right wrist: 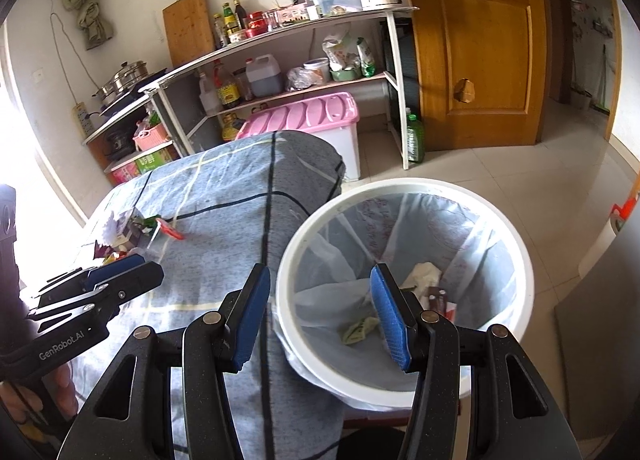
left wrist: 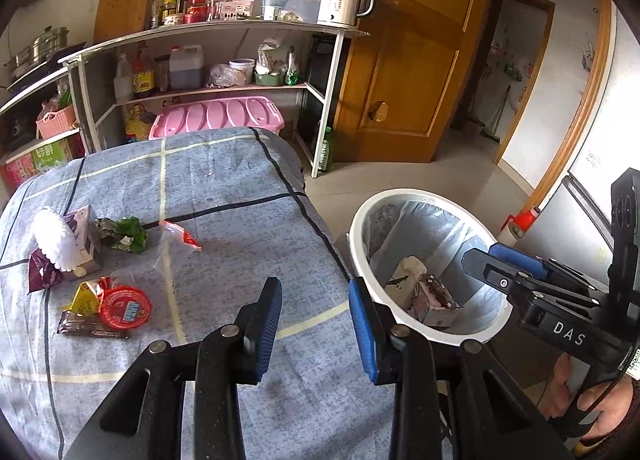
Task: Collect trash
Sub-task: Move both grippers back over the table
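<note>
Both grippers are up over the edge of the table, and neither one carries anything. The left gripper [left wrist: 314, 330] hangs above the grey checked tablecloth [left wrist: 224, 188], its blue pads parted with only cloth showing in the gap. The right gripper [right wrist: 320, 318] sits just beside it, spread a bit wider, one finger over the cloth and the other over the mouth of the white trash bin [right wrist: 516, 244]. Nothing sits between those pads either.

The bin stands on the tiled floor right against the table's corner, lined with a pale plastic bag. Down inside lie a crumpled cream wrapper [left wrist: 406, 276], a small carton [left wrist: 436, 300] and a greenish scrap [right wrist: 358, 330].

More trash waits on the far left of the table, well away from both grippers: a white frilled paper cup [left wrist: 54, 238] leaning on a purple carton [left wrist: 82, 234], a green crumpled wrapper [left wrist: 126, 234], a clear bag with a red strip [left wrist: 182, 238], a dark red packet [left wrist: 42, 272], a yellow wrapper [left wrist: 86, 296], a round red lid [left wrist: 126, 308] and a brown bar wrapper [left wrist: 90, 328].

A hand [left wrist: 592, 400] grips the right gripper's handle at the lower right.
</note>
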Demonstrator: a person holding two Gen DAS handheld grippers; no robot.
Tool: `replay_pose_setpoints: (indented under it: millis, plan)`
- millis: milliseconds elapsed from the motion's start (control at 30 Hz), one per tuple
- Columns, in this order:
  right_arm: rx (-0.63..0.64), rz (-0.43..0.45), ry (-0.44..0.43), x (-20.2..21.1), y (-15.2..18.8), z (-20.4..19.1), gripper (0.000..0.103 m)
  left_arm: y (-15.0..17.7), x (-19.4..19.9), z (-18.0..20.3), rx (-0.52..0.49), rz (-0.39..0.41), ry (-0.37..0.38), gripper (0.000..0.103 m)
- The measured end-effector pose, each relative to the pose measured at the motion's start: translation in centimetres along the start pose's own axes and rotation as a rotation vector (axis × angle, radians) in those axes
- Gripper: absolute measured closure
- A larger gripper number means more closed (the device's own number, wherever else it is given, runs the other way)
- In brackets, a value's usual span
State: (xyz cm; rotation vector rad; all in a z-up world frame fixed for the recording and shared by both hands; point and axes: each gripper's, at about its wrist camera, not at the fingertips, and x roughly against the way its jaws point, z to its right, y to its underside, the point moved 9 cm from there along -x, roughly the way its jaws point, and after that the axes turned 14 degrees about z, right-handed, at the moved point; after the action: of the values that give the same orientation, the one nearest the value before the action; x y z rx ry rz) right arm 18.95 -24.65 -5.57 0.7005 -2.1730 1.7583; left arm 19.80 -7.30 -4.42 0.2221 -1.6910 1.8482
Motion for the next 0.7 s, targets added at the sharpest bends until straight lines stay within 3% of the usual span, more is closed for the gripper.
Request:
replay_pose_setpoints:
  millis: [200,333,700]
  plan:
    - [0.03,-0.018,-0.053,-1.4,0.6,-3.5,0.05,0.2,1.5,-3.8,0.041,0.02,-0.051,0.068]
    - [0.04,-0.035,-0.088,-2.6,1.2,-5.6,0.05,0.3,2.4,-7.2,0.061,0.031,-0.13,0.061]
    - [0.09,-0.081,-0.164,-5.6,2.2,-10.5,0.05,1.1,5.0,-14.8,0.153,0.047,-0.239,0.061]
